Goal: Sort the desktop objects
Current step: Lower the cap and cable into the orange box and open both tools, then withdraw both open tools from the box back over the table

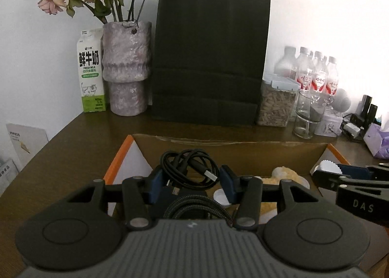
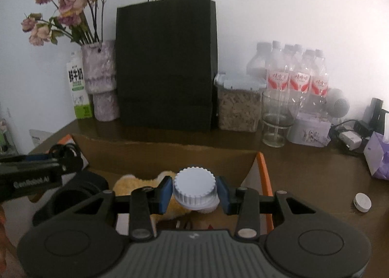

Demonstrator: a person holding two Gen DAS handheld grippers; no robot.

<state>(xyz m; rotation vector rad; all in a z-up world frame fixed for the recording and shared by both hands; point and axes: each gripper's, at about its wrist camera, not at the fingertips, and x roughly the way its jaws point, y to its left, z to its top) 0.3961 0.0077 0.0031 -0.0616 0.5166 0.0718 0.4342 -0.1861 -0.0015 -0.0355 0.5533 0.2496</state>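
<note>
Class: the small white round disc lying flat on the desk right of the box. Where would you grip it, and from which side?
Grip the white disc across its rounded edge, from straight above. It lies flat on the desk, so only the rim offers opposing faces, probably.

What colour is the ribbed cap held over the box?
White, with a ribbed edge: the cap, clearest in the right wrist view.

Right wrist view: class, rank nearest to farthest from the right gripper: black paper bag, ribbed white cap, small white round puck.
1. Ribbed white cap, between the right gripper fingers.
2. Small white round puck, on the table, right.
3. Black paper bag, against the wall.
</note>
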